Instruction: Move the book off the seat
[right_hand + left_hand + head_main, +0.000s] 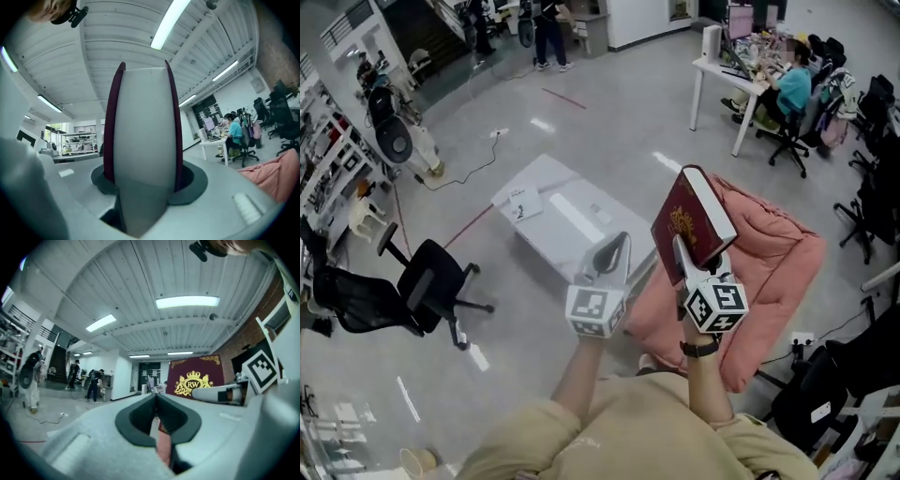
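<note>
Step in hand, as judged: carrying the book clear of the seat. The right claw [682,253] grips the book [698,211] by its lower edge, jaws part-way apart and pressed on both covers; the right gripper view shows the page block standing upright between them. The book is in the air, above the near edge of the pink beanbag seat [773,258], touching nothing else. The left claw [156,399] has its jaws together with nothing between them and sits just beside the right one. Recommendation: the hold is low on a tall, heavy book, so it may lever in the jaws. Hold it upright, swing it slowly, and set it down flat before loosening the grip. The nearest likely place is the low white desk [548,178] just ahead, which has bare top beside a sheet of paper [523,202]. Room: an open office with a glossy grey floor [609,103]. A black swivel chair [427,281] stands to the left, a cable [469,169] trails beyond the desk, and a seated person [792,84] works at a far desk [717,70].
</note>
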### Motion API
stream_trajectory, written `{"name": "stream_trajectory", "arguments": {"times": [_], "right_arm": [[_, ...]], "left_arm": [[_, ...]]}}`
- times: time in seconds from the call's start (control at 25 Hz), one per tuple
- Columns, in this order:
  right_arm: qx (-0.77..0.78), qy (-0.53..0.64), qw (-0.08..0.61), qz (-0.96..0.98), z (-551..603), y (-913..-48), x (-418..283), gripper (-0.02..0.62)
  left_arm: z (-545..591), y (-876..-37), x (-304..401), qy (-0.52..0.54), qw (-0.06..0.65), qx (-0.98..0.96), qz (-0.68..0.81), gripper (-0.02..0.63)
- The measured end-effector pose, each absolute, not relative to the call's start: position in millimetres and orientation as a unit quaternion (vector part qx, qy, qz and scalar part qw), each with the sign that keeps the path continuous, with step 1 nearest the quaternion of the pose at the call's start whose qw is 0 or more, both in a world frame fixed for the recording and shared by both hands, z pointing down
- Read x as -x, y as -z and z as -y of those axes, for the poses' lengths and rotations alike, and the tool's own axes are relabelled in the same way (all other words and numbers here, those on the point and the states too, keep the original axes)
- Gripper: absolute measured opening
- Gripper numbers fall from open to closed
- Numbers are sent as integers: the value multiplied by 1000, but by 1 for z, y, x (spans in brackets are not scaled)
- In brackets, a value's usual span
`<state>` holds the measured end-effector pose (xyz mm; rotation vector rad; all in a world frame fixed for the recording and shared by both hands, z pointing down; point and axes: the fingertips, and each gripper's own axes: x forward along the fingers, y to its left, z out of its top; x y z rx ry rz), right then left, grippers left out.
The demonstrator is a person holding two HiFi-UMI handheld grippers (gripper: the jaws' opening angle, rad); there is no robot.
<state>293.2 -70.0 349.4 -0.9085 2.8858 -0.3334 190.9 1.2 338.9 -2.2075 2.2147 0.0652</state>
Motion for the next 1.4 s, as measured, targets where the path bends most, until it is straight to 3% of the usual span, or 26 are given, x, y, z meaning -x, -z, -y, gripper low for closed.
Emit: {"name": "stream_trajectory", "arguments": {"times": [0.8,1.2,1.4], "right_arm": [[39,145,-41,-988,9,-410,-72,215],[-33,102,-56,-993,-57,-384,42,215],[-60,105,-52,-991,-93,-380,109,215]], "left_arm": [[-133,-385,-26,-15,-17,473,-881,3],[-168,-350,91,-46,15,441,-896,3],[-220,-317,150,-31,69,409,-910,3]]}}
